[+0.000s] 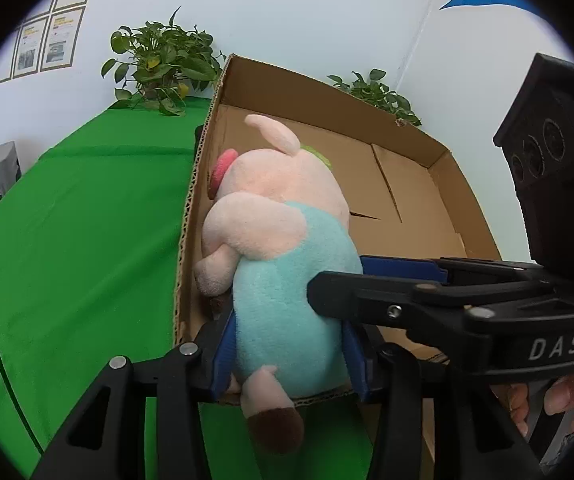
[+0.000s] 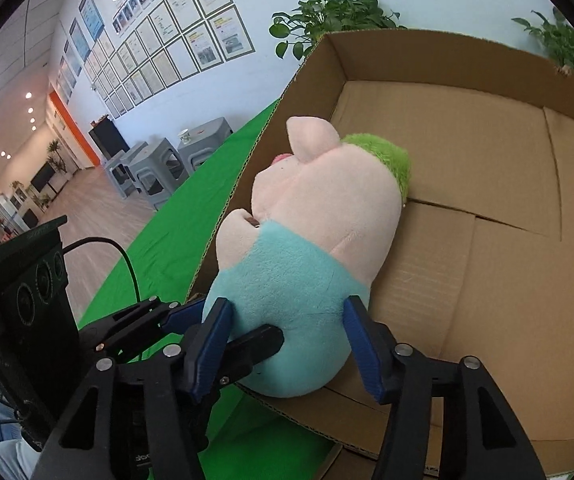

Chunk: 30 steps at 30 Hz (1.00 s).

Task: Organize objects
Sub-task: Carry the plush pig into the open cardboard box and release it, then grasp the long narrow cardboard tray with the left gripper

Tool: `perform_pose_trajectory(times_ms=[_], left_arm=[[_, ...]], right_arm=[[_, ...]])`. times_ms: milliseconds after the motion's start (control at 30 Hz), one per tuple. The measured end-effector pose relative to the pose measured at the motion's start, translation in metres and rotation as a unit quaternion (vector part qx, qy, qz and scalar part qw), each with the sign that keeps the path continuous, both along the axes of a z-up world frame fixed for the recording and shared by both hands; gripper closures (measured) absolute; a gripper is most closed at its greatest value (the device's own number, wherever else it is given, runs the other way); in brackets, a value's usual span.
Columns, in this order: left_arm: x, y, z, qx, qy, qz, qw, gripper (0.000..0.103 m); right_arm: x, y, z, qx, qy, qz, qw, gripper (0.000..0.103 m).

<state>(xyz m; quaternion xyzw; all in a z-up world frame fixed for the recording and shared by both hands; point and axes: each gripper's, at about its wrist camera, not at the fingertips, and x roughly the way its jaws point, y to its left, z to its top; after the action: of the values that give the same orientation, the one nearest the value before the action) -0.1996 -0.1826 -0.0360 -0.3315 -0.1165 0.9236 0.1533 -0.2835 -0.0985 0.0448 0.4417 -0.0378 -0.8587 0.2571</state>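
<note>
- A green tablecloth [image 1: 87, 220] covered the table, with white walls behind, framed papers [image 2: 191, 28] hung in rows, and grey stools [image 2: 159, 168] off on the wooden floor.
- The open cardboard box [image 1: 439, 216] sat on that cloth, and there was the plush pig [image 1: 283, 272], pink head, teal shirt, hanging over the box's near wall!
- Its head and green cap [image 2: 387, 160] lay inside the box toward the left wall; one brown-tipped foot [image 1: 275, 420] dangled outside the near rim.
- Left gripper [image 1: 287, 356] had its blue pads pressed into both flanks of the teal belly, a firm grip just at the box's near edge.
- Right gripper [image 2: 291, 344] came in from the side: in its own view the blue pads hugged the same teal body, clamped on it too, though how hard the right-hand pad bit was difficult to judge.
- A person's fingers [image 1: 567, 396] curled around the right gripper's handle, just outside the box's near right corner.
- Two leafy potted plants [image 1: 163, 68] stood beyond the box's far wall, against the white wall.
</note>
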Motion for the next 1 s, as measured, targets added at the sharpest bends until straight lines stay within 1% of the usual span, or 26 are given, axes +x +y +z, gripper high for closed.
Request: perform_pose_trajectory(times_ms=[33, 167, 267, 367, 400, 433, 467, 500, 567, 600, 633, 667, 700, 733, 767, 833, 933, 1000], left_arm=[[0.002, 0.0, 0.001, -0.005, 0.001, 0.001, 1.0, 0.057], [0.01, -0.006, 0.008, -0.016, -0.002, 0.003, 0.9999, 0.057], [0.019, -0.01, 0.011, -0.043, 0.01, 0.021, 0.9988, 0.057], [0.023, -0.02, 0.011, -0.037, 0.01, 0.037, 0.9986, 0.057], [0.025, -0.023, 0.012, -0.037, 0.01, 0.045, 0.9983, 0.057], [0.027, -0.024, 0.014, -0.04, 0.012, 0.049, 0.9979, 0.057], [0.03, -0.024, 0.017, -0.044, 0.016, 0.054, 0.9974, 0.057], [0.034, -0.024, 0.02, -0.045, 0.023, 0.058, 0.997, 0.057], [0.043, -0.023, 0.028, -0.053, 0.034, 0.067, 0.9957, 0.057], [0.048, -0.022, 0.032, -0.06, 0.04, 0.073, 0.9947, 0.057], [0.055, -0.02, 0.036, -0.067, 0.046, 0.08, 0.9935, 0.052], [0.061, -0.019, 0.039, -0.07, 0.052, 0.085, 0.9926, 0.047], [0.069, -0.017, 0.044, -0.072, 0.062, 0.09, 0.9914, 0.035], [0.079, -0.014, 0.048, -0.071, 0.076, 0.093, 0.9902, 0.026], [0.089, -0.009, 0.052, -0.071, 0.089, 0.093, 0.9892, 0.024], [0.104, 0.0, 0.059, -0.074, 0.101, 0.085, 0.9884, 0.023], [0.122, 0.021, 0.064, -0.083, 0.102, 0.072, 0.9887, 0.023], [0.131, 0.035, 0.065, -0.073, 0.09, 0.059, 0.9915, 0.023]], right_arm=[[0.001, -0.003, -0.001, 0.004, 0.004, 0.003, 1.0, 0.052], [0.002, -0.009, -0.003, 0.013, 0.012, 0.001, 1.0, 0.054], [0.003, -0.012, -0.004, 0.018, 0.012, -0.004, 1.0, 0.055], [0.011, -0.016, -0.002, 0.03, 0.021, -0.008, 0.999, 0.054], [0.013, -0.014, 0.001, 0.031, 0.022, -0.01, 0.999, 0.052], [0.016, -0.012, 0.003, 0.034, 0.025, -0.014, 0.999, 0.048], [0.02, -0.008, 0.007, 0.037, 0.029, -0.021, 0.999, 0.046], [0.024, -0.005, 0.01, 0.042, 0.033, -0.028, 0.998, 0.041], [0.044, 0.007, 0.023, 0.064, 0.066, -0.055, 0.994, 0.029], [0.054, 0.014, 0.029, 0.07, 0.082, -0.068, 0.992, 0.016], [0.07, 0.025, 0.035, 0.079, 0.103, -0.088, 0.988, 0.004], [0.087, 0.036, 0.04, 0.092, 0.119, -0.109, 0.983, 0.001], [0.102, 0.046, 0.042, 0.104, 0.13, -0.125, 0.978, 0.001], [0.119, 0.056, 0.043, 0.115, 0.138, -0.14, 0.974, 0.001], [0.133, 0.064, 0.042, 0.123, 0.14, -0.152, 0.971, 0.001], [0.165, 0.082, 0.038, 0.136, 0.133, -0.175, 0.966, 0.001], [0.203, 0.107, 0.032, 0.145, 0.127, -0.205, 0.96, 0.001], [0.227, 0.124, 0.027, 0.148, 0.125, -0.215, 0.957, 0.001]])
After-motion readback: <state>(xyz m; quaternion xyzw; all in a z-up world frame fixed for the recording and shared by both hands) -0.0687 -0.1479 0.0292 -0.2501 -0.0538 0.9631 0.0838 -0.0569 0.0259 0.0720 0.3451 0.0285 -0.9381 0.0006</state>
